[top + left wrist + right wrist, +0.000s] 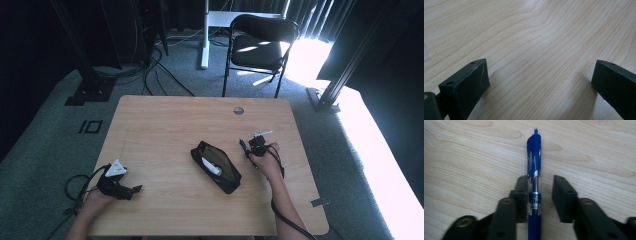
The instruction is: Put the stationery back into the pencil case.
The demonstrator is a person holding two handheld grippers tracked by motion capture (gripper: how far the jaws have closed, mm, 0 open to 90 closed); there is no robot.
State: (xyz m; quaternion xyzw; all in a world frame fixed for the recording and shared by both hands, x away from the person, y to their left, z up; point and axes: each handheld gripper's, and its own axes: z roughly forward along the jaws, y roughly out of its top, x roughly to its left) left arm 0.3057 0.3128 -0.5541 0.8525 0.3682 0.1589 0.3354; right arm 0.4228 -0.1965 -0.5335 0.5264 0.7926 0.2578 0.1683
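A blue click pen [534, 157] lies on the wooden table [165, 125] between the jaws of my right gripper [540, 181]. One jaw touches the barrel, while a gap remains on the other side, so the gripper is open around the pen. In the high view the right gripper [254, 146] sits right of centre, with the pen [243, 145] poking out at its left. A black pencil case [216, 166], unzipped with a white item inside, lies just left of that hand. My left gripper [125, 190] rests near the front left corner, and its jaws [540, 67] are spread wide over bare wood.
A round cable hole [238, 110] sits near the table's far edge. Behind the table, a black chair [257, 45] and a white desk leg [204, 35] stand on the carpet. Cables trail from both grippers over the front edge.
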